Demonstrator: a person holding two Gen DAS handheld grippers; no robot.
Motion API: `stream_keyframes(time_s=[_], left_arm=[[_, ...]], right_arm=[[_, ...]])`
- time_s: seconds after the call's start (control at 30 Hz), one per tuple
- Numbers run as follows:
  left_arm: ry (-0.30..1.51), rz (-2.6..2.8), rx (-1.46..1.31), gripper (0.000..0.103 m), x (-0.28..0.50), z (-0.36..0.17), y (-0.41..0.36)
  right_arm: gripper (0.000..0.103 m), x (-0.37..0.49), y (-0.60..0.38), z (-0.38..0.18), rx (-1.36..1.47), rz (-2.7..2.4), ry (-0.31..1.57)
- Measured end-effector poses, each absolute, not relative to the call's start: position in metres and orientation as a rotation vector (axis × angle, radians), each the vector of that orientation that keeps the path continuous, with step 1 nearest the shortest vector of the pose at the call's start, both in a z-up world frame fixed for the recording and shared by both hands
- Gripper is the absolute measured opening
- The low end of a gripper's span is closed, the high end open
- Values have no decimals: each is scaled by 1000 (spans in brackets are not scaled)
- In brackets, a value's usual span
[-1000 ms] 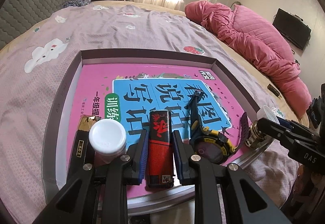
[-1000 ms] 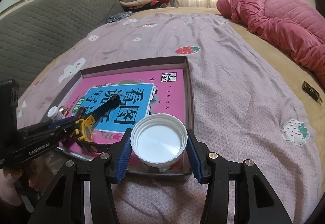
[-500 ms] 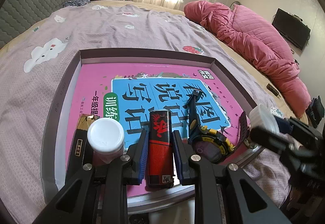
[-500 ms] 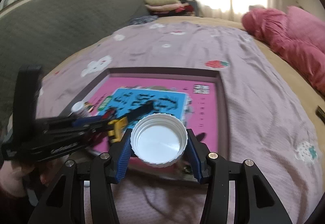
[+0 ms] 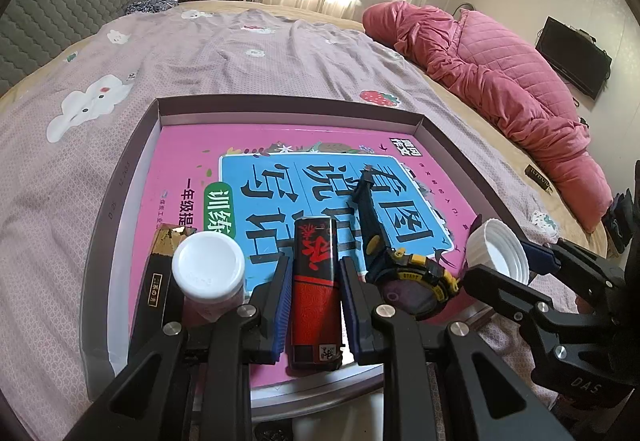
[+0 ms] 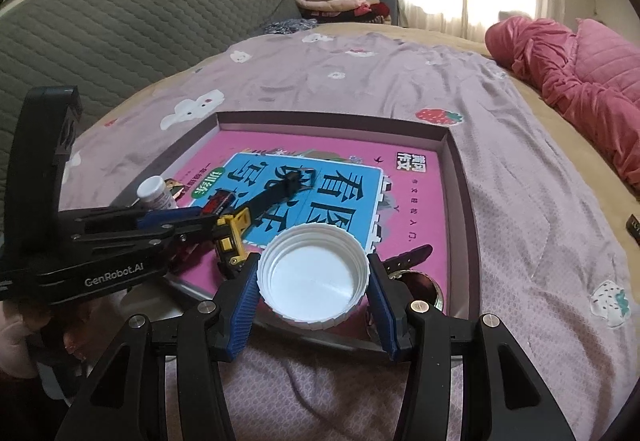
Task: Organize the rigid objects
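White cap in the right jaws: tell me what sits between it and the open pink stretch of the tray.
The white cap, gripped by the right gripper, hovers at the tray's near wall. A watch strap and a round metal piece lie just beyond it; past them the pink book cover is bare.

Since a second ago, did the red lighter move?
No. The red lighter lies at the same spot on the pink book, between the left gripper fingers.
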State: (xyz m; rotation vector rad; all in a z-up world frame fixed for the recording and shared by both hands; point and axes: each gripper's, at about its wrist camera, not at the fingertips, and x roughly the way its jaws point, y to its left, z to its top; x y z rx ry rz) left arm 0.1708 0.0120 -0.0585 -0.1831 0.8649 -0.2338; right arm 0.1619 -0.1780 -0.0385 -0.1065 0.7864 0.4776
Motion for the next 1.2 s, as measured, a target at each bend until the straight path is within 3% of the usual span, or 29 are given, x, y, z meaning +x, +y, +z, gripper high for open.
stream_keyframes(time_s=[1.2], left_arm=[[870,-235,-191,23,170,-59,13]], right_arm=[[53,158,-177,-41,-97,504,812]])
